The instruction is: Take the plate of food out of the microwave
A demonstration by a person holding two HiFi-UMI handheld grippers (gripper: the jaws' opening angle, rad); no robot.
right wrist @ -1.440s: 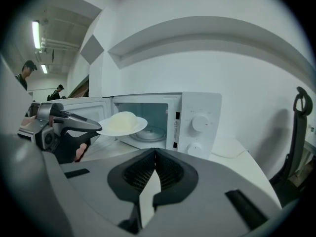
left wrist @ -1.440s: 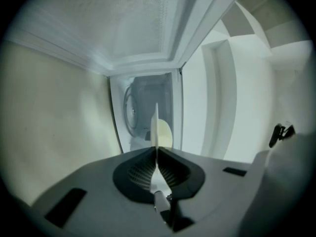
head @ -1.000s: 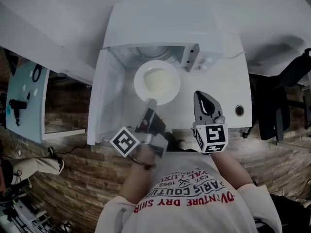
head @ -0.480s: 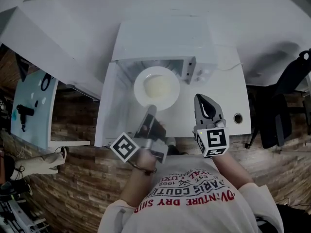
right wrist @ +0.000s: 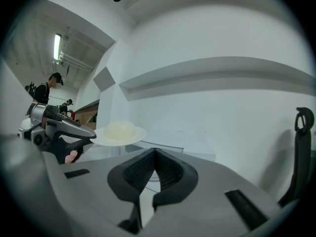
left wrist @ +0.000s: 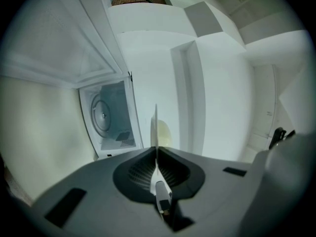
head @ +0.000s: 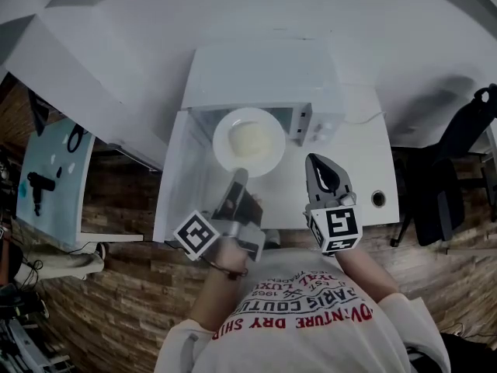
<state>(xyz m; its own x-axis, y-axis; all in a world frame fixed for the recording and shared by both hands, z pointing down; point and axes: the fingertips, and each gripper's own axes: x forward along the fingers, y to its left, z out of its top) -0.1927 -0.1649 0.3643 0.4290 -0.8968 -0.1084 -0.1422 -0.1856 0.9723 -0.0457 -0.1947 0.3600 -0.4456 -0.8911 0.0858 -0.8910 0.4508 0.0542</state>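
1. The right gripper is nearest the person. Its jaws are closed on nothing and it hangs just right of the plate. It has risen along with the other hand, so it looks like a spare support and is not carrying anything.
2. The left gripper stays clamped on the near rim of the plate, and the rim shows as a thin edge between its pads.
3. Over the last second the plate has come up. It now hangs in the air in front of the microwave's mouth, touching nothing but the gripper, so the removal itself looks nearly done and setting it down remains.
4. The plate is round and has no long axis. It lies about level, with the pale food heaped on top, and reaches away from the gripped rim toward the oven.
5. Behind it the microwave stands with its door swung out to the left and its turntable bare.
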